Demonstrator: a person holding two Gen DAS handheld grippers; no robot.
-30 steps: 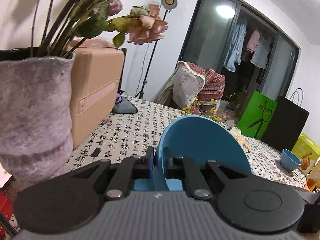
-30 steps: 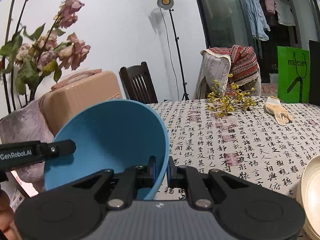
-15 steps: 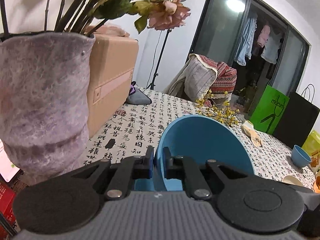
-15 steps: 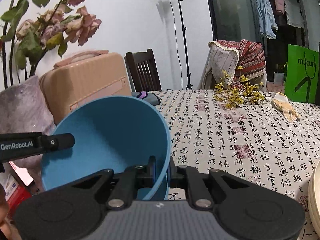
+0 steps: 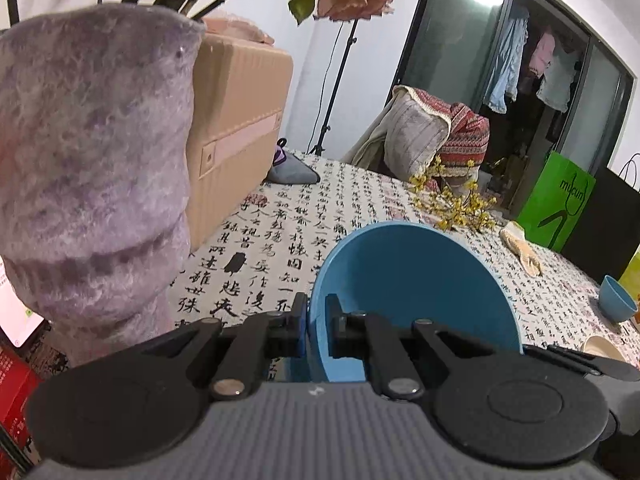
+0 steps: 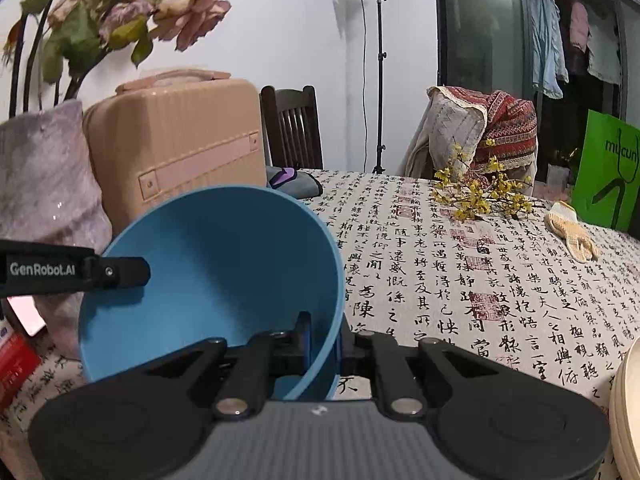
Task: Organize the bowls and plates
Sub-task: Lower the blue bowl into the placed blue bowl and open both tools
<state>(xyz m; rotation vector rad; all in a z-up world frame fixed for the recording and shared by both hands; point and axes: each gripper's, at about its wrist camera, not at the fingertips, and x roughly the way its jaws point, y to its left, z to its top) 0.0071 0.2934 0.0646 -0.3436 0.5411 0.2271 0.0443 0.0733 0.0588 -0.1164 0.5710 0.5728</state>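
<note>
Both grippers pinch one blue bowl (image 6: 216, 280): left gripper (image 5: 316, 328) on its left rim, right gripper (image 6: 324, 340) on its right rim, bowl tilted between them above the table (image 6: 480, 280).

We see the big bowl (image 6: 224, 272) just above the table (image 6: 500, 280), the vase (image 5: 88, 184) to its left and the suitcase (image 6: 176, 140) behind that. Far across lie the flower sprig (image 6: 480, 196) and glove (image 6: 572, 236); a small bowl (image 5: 618, 304) sits on the table well to the right.

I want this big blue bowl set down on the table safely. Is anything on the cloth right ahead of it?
Nothing visible on the tablecloth just ahead. Both grippers clamp the large blue bowl's rim. The fuzzy vase stands close on its left, cream plates on its right.
</note>
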